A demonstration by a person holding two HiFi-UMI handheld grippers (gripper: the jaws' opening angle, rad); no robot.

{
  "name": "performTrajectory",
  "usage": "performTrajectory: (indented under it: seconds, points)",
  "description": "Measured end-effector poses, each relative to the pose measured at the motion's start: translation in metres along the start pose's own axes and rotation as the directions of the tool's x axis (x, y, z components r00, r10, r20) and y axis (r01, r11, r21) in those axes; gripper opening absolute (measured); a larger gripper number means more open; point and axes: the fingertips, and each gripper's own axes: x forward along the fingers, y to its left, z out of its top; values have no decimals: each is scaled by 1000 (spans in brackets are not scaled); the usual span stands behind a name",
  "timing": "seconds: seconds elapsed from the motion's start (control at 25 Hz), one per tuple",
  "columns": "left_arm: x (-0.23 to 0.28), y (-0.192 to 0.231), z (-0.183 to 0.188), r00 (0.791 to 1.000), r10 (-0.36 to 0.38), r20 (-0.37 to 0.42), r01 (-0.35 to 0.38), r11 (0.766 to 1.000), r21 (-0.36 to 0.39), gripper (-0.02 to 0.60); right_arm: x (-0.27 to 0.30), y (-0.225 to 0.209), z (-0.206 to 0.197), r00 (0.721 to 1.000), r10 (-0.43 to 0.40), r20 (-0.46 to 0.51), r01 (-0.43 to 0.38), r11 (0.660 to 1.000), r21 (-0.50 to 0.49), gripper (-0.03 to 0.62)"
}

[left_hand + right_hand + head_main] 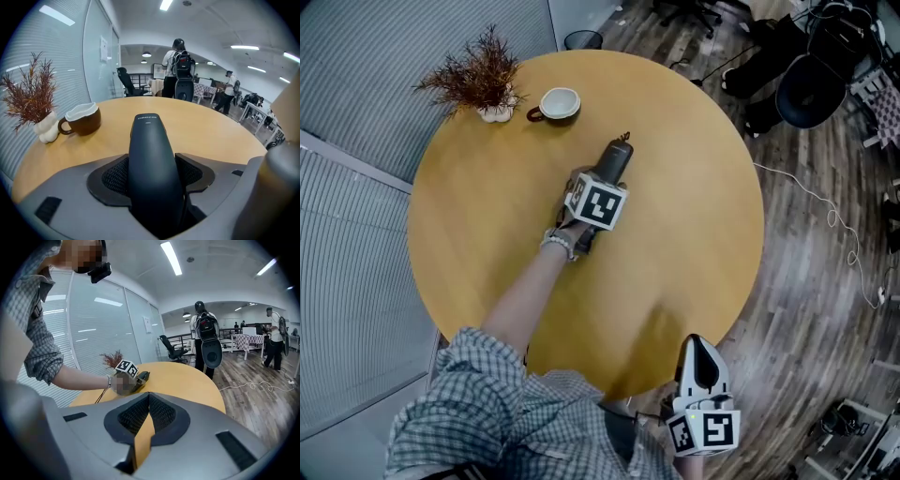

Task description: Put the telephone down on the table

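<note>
A dark grey telephone handset lies lengthwise between the pads of my left gripper near the middle of the round wooden table. In the left gripper view the handset fills the gap, and both mesh pads touch its sides. Its far end points across the tabletop, low over the wood. My right gripper hangs off the table's near right edge, its jaws shut with nothing in them.
A brown cup with a white inside and a dried red plant in a white pot stand at the table's far left. Office chairs and a white cable are on the wood floor to the right. People stand beyond the table.
</note>
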Motion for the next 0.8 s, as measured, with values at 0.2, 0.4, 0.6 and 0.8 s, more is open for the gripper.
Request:
performTrajectory:
  seconds: [0.2, 0.4, 0.6, 0.8]
  points:
    - [-9, 4, 2, 999, -31, 17, 31, 999, -11, 341, -2, 9, 1, 1000, 0, 7, 0, 1000, -7, 8]
    - [-37, 5, 4, 997, -61, 43, 60, 998, 16, 347, -5, 30, 2, 1000, 16, 19, -16, 1000, -19, 8]
    - [-82, 5, 4, 993, -43, 108, 39, 999, 36, 347, -15, 57, 8, 998, 37, 50, -35, 999, -39, 8]
    - [-135, 6, 3, 977, -67, 201, 71, 997, -15, 345, -24, 83, 16, 995, 44, 91, -39, 998, -57, 8]
